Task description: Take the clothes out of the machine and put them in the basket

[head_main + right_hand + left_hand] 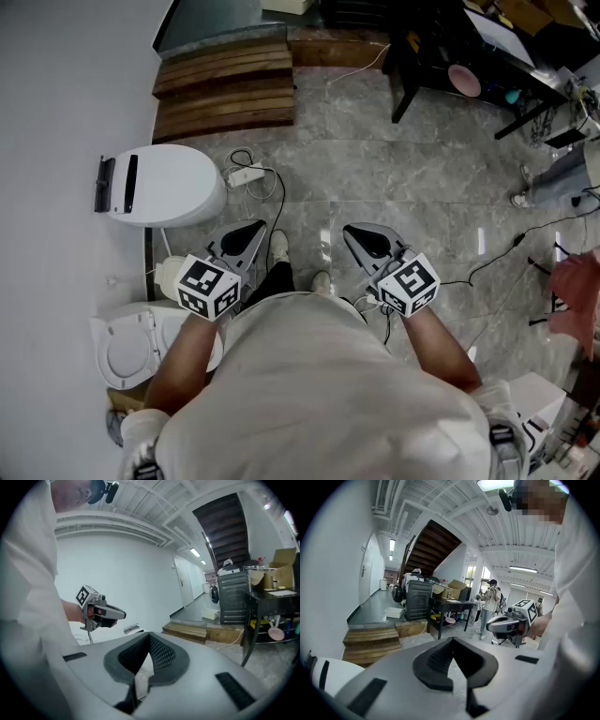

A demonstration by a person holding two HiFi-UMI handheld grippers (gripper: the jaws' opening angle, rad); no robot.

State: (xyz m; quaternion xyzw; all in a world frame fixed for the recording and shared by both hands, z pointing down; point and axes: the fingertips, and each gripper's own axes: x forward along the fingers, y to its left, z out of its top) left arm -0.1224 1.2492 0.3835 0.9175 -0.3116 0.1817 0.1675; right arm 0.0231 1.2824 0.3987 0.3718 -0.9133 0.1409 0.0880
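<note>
1. Left tongs (pixel 246 234) and right tongs (pixel 366 239): closed, empty.
2. Clothes unseen; open-lidded machine (pixel 122 349) at left tongs' seven o'clock.
3. Risk: reaching in closed shoves clothes aside, likely missing them.

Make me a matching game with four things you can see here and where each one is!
Things:
1. wooden steps
2. power strip
3. pink bowl
4. person's shoes

Places:
A. on the lower shelf of the black table
B. on the grey floor, in the middle of the head view
C. at the top of the head view, next to the white wall
D. beside the white oval unit, with cables attached

Pairs: 1-C, 2-D, 3-A, 4-B
</note>
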